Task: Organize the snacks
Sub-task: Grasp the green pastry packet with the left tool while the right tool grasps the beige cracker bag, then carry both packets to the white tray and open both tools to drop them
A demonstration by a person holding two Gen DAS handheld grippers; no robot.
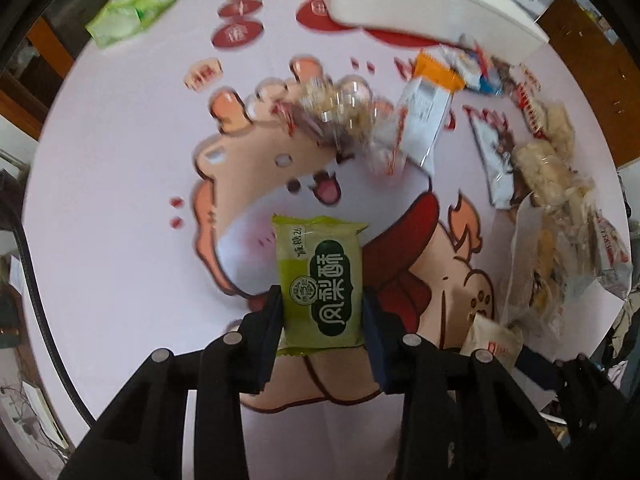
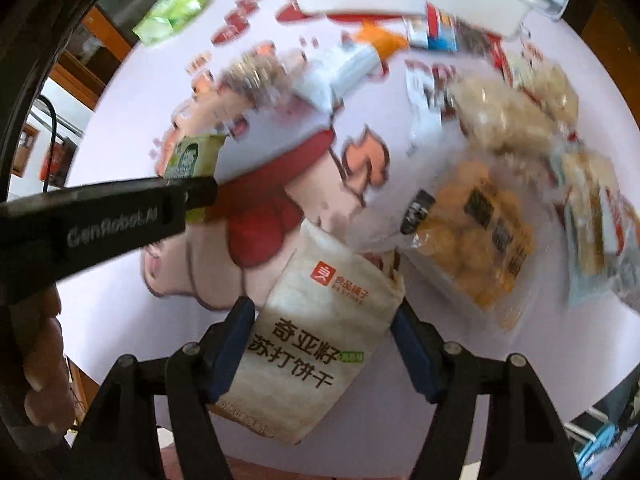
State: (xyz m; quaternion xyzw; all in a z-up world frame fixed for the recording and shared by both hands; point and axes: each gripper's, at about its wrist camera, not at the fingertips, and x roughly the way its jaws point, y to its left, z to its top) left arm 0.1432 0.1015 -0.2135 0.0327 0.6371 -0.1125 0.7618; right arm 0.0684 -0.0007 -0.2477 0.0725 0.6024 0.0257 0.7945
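Green packet (image 1: 320, 288): "凤梨酥" is printed in light characters on a dark green patch; "减糖" and a number starting "26" are read near its top edge.
Cream packet (image 2: 320, 344): "奇亚籽苏打饼干" is printed in dark characters; "良品铺子" is read beside a red square logo.
Black gripper arm (image 2: 100, 220): "GenRobot.AI" is embossed along its side.

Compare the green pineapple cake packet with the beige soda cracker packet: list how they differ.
The green pineapple cake packet is bright green with a dark oval label; the beige soda cracker packet is cream with an orange logo square. The pineapple cake packet sits in the left claw; the cracker packet sits in the right claw. The cake packet looks smaller, though each camera differs. Both are sealed, single packets, gripped by their sides.
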